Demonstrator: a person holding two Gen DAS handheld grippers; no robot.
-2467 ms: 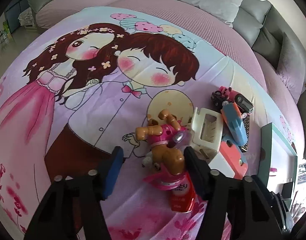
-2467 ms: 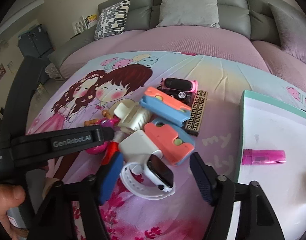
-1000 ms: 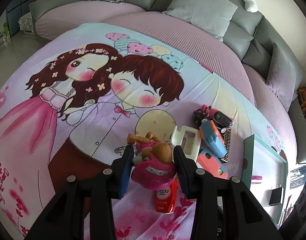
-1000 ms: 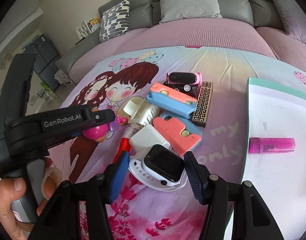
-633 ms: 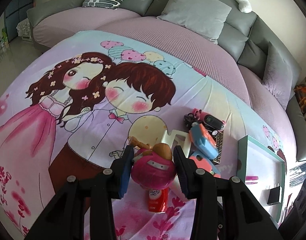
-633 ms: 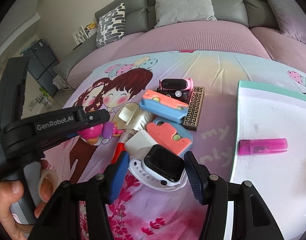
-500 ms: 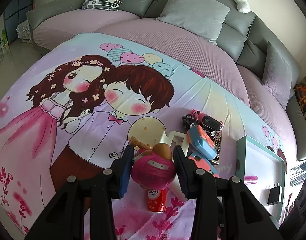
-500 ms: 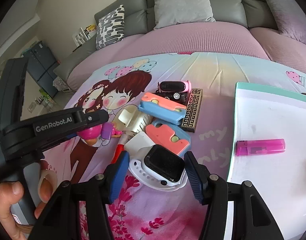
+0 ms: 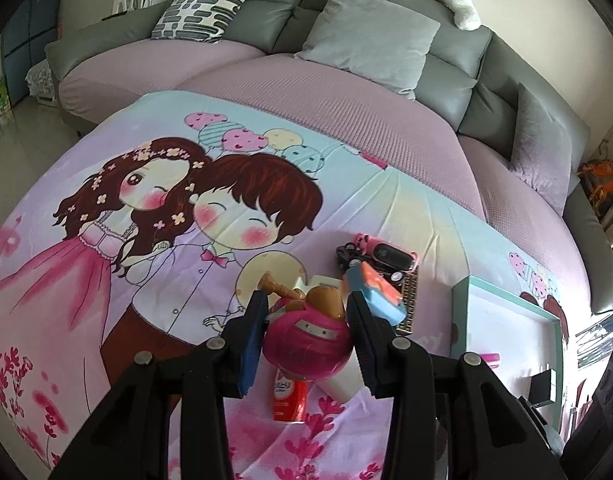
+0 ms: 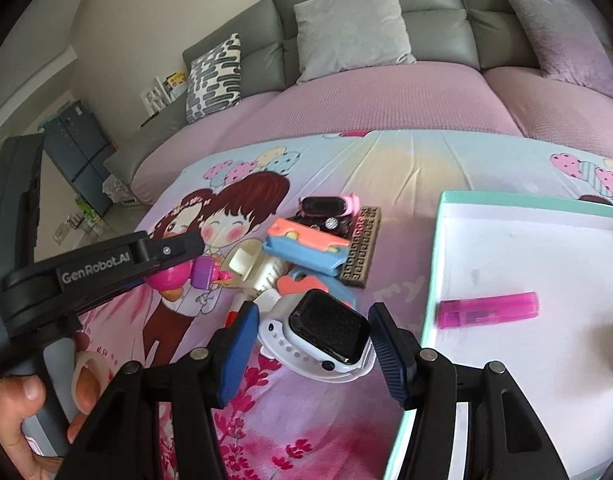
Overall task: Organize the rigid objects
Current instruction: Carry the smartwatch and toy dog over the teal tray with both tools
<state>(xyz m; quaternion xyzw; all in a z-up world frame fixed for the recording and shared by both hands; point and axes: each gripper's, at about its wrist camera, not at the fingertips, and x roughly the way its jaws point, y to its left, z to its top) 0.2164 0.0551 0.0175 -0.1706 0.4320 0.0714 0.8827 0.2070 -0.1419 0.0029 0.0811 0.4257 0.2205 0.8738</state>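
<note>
The left hand-held gripper [image 9: 306, 330] is closed onto a pink doll figure [image 9: 308, 340], blue pads pressed to both its sides, the toy lifted clear of the printed bed cover [image 9: 146, 240]. Below it a red tube [image 9: 289, 396] lies flat on the cover. The right hand-held gripper [image 10: 312, 334] has its jaws partly closed around a white smartwatch [image 10: 326, 334], the pads at or just beside the strap on each side; whether they actually press it cannot be told, and the watch appears raised over the pile.

Just beyond lie a cream plastic piece [image 10: 252, 266], two coral-and-blue cases [image 10: 304, 250] overlapping, a dark patterned bar [image 10: 360, 248] and a pink toy car [image 10: 328, 208], all crowded together and touching. To the right, near the pile, stands a white tray with a teal rim [image 10: 432, 264]; a pink lighter [image 10: 488, 308] lies inside near its left wall, with bare floor around it. Left of the pile the cover is open up to the purple sofa seat [image 9: 326, 108].
</note>
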